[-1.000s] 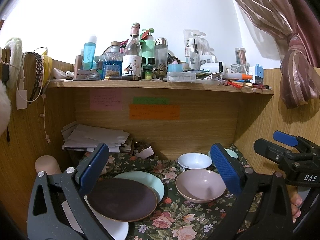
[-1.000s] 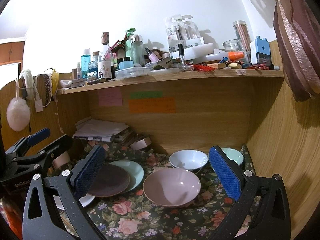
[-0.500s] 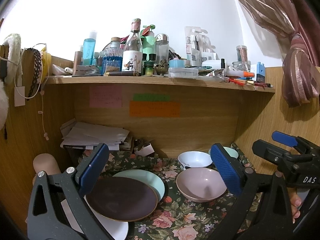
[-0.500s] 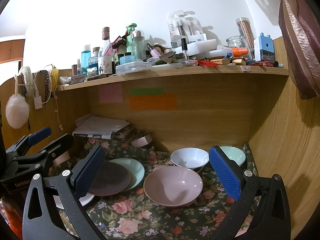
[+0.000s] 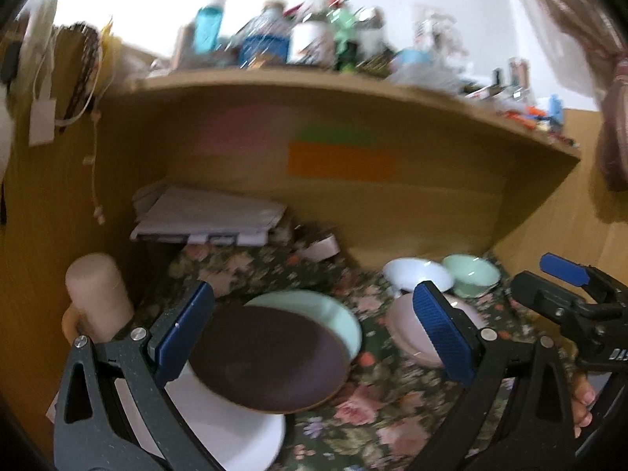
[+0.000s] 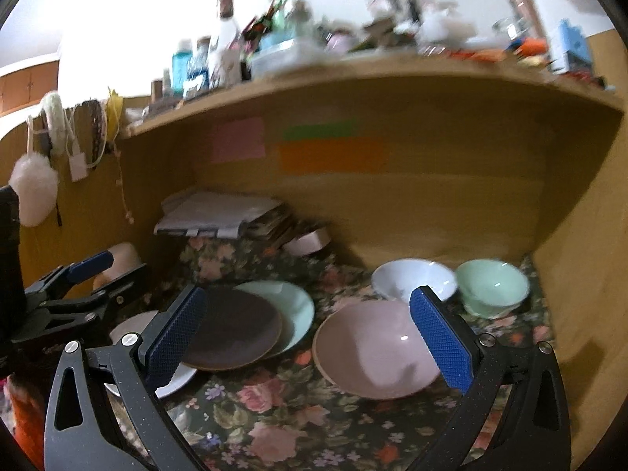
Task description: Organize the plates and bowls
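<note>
On the floral cloth a dark brown plate overlaps a mint plate and a white plate. My left gripper hangs open just above the brown plate, holding nothing. To the right lie a pink bowl, a white bowl and a mint bowl. My right gripper is open and empty, with its right pad over the pink bowl's rim. The same plates, brown, mint and white, appear in the right wrist view.
A wooden alcove surrounds the cloth, with a shelf crowded with bottles overhead. A paper stack lies at the back left, a beige cylinder at the left wall. A curtain hangs on the right.
Both grippers have swung forward and down toward the dishes, blurring the views. The left one now looks more steeply at the plates. No dish has moved.
</note>
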Demonstrator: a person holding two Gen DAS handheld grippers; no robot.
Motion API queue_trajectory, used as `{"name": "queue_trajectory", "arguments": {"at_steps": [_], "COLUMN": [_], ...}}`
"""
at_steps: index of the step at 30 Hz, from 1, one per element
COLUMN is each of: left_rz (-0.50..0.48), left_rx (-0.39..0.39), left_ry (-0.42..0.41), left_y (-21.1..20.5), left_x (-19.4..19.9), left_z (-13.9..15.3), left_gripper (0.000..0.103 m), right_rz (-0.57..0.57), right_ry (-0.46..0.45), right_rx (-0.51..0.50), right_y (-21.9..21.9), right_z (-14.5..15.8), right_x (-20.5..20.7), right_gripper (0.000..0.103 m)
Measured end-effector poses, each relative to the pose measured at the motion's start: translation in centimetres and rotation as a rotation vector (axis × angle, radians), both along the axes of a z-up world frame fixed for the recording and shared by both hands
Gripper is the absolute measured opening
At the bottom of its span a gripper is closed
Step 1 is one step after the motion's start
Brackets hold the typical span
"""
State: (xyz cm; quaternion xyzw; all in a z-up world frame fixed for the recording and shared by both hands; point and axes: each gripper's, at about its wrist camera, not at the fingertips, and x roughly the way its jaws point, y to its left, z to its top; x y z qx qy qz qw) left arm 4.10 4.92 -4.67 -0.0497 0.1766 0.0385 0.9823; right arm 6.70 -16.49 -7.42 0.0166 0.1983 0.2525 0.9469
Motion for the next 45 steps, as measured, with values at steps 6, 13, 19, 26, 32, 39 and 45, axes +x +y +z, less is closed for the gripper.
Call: {"name": "queue_trajectory", "arguments": {"at_steps": [6,13,19,26,32,39,45], "left_rz": [0.079,0.138,0.16,0.161,0.146,0.115,0.099], "left_rx": [-0.022,-0.016,-0.054,-0.049,-0.042,-0.034,-0.058], "left_ry": [0.112,0.232,0.33,0.399,0.428,0.449,0.455], "left_y": [3.7,7.0,9.7,11.3,11.8,11.4,11.6], "left_x": [2.1,4.0,5.1,5.9,6.7,7.2,7.2], "left_z": [-3.0,-6.1,-8.2,-9.8,-10.5,-10.9,-11.0], "left_gripper": [0.103,0.103,0.103,0.103,0.1,0.081,0.068], "right_rz": [0.064,0.139,0.218,0.25,0.273,0.287,0.269], "right_ry": [0.059,0.106,0.182,0.302,0.481,0.602,0.644], "right_rx": [-0.038,-0.112,-0.191,-0.294,-0.33,-0.338,-0.348], "right_y": [3.2,7.1,10.5,13.5,14.5,15.0,15.1], "right_z": [-1.6,-3.3,-4.8,-7.1,-9.8,-12.0,-12.7], "right_x": [2.2,4.9,8.1,12.1,15.5,17.0,17.5], "right_gripper": [0.103,0.103,0.103,0.1,0.071,0.044,0.037]}}
